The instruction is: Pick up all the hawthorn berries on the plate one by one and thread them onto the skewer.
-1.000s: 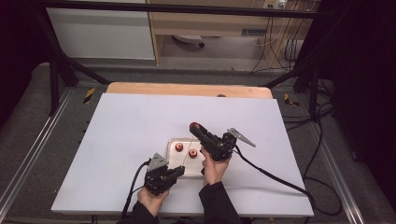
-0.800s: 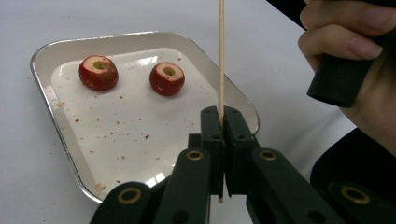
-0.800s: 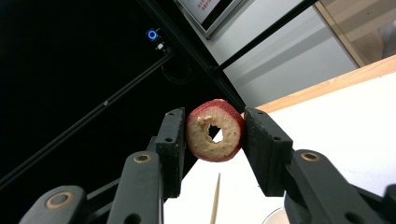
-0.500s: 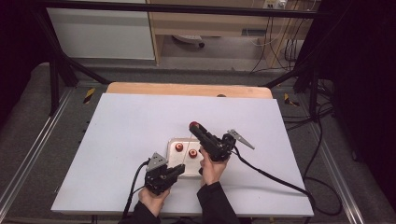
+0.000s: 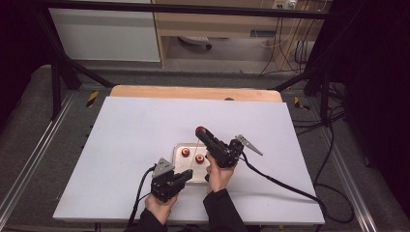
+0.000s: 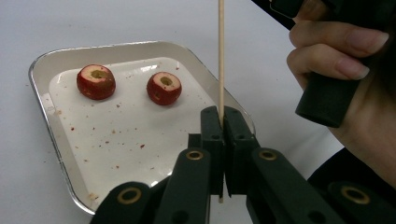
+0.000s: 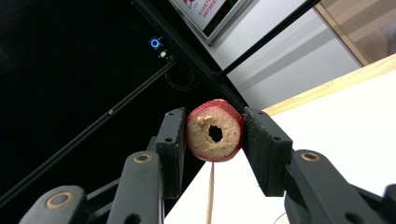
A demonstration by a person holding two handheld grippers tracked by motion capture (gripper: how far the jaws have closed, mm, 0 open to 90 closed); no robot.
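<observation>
Looks like a skewering job, judging from the layout. Left gripper point(image 6: 223, 135) is clamped on a thin wooden skewer point(image 6: 221, 51), held upright at the near-right corner of the metal tray point(image 6: 46, 135). Right gripper point(image 7: 212, 135) grasps one cored red fruit piece point(image 7: 215, 130), raised above the tray, bore in line with the skewer tip that shows just under it in the right gripper view. Whether the tip has entered the hole — can't tell.

Progress, as I read it: nothing is threaded on the stick below the held piece, so this is the first one. Left to do: two more cored pieces, left piece point(image 6: 95, 81) and right piece point(image 6: 164, 87), sitting apart in the far half of the tray, holes up.

Tray sits near the front edge of the white tabletop point(image 5: 135, 130), roughly centred, both hands point(image 5: 218, 176) just behind it. Red crumbs scattered on the tray floor.

Obstructions: none on the tabletop itself. Right hand and its gripper handle crowd close to the skewer on the right side; cables point(image 5: 285, 183) trail off toward the front-right corner. A wooden board edge runs along the far side.
</observation>
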